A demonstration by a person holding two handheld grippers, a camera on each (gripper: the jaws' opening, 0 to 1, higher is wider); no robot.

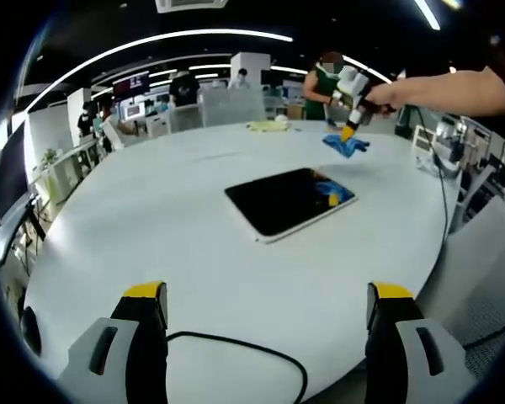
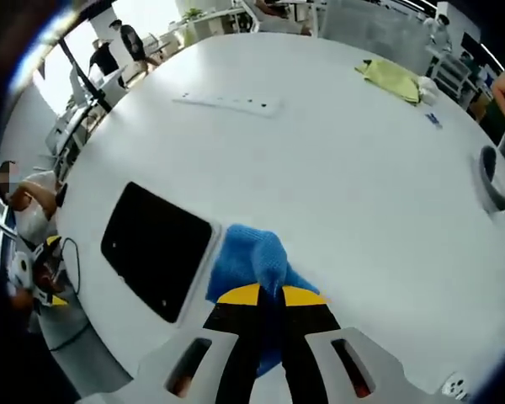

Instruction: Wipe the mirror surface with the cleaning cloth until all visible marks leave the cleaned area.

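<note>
A dark rectangular mirror [image 1: 286,202] with a thin white frame lies flat near the middle of the round white table [image 1: 151,236]. Its right corner reflects some blue. In the left gripper view my left gripper [image 1: 268,295] is open wide at the table's near edge, with nothing between its yellow-tipped jaws. Beyond the mirror, my right gripper [image 1: 352,128] pinches the blue cleaning cloth [image 1: 345,146], which hangs down to the tabletop. In the right gripper view the right gripper [image 2: 271,295] is shut on the blue cloth [image 2: 248,257], just right of the mirror [image 2: 156,248].
A yellow-green cloth [image 2: 391,80] and a white power strip [image 2: 227,103] lie farther out on the table. A black cable [image 1: 236,343] loops near my left gripper. A dark object [image 2: 486,177] sits at the table's edge. People and desks stand beyond the table.
</note>
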